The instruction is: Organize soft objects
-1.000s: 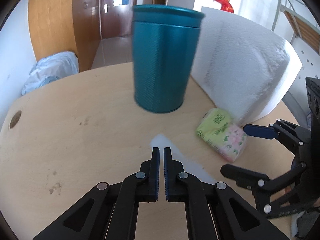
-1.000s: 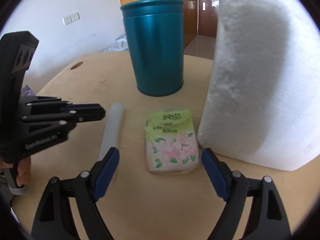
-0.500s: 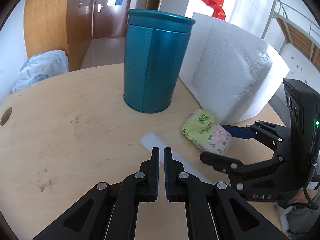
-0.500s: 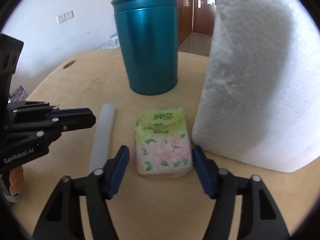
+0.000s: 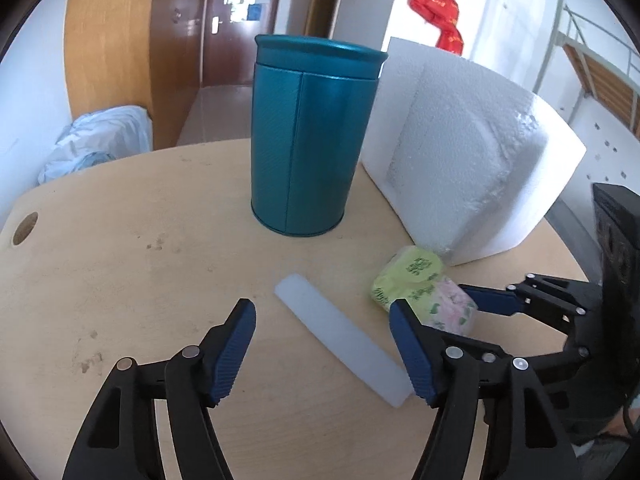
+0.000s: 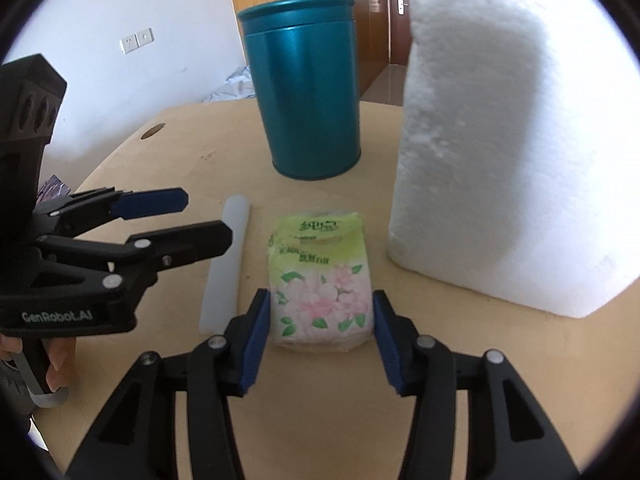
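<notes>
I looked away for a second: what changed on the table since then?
The left gripper opened from shut, over the translucent strip. The right gripper advanced and narrowed around the tissue pack, not clearly clamped. The teal canister, foam block and strip stayed put.

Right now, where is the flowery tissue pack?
The tissue pack lies on the table between the right gripper fingers, beside the white strip.
</notes>
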`<state>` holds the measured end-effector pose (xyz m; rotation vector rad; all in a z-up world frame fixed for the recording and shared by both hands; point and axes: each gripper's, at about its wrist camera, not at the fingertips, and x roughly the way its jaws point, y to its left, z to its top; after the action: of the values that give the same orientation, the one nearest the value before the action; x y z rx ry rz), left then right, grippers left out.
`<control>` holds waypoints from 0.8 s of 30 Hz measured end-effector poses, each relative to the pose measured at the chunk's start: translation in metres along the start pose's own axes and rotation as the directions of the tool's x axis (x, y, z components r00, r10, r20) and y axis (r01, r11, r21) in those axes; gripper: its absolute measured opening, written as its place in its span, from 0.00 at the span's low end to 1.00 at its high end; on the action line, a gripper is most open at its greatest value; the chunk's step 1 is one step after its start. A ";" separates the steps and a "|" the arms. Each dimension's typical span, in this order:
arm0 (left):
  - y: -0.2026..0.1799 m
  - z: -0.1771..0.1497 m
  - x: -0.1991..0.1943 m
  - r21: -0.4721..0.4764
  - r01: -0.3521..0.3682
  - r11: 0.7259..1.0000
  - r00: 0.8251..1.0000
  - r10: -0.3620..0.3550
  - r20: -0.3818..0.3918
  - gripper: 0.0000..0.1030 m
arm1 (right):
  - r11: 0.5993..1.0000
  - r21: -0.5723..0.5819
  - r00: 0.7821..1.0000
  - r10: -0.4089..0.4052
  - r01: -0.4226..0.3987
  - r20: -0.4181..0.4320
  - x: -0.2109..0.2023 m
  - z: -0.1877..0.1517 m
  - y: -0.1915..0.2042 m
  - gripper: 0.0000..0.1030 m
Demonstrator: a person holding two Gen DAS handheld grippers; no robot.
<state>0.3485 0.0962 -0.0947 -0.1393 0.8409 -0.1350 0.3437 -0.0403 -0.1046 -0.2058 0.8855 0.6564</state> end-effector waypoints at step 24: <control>-0.008 0.001 0.034 0.012 -0.135 0.991 0.989 0.135 -0.057 0.56 | 0.999 0.016 0.999 0.050 -0.050 -0.005 -0.012 -0.014 -0.008 0.53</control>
<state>0.3712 0.0827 -0.1181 -0.0712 0.9050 -0.0153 0.3344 -0.0576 -0.1049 -0.1712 0.9034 0.6956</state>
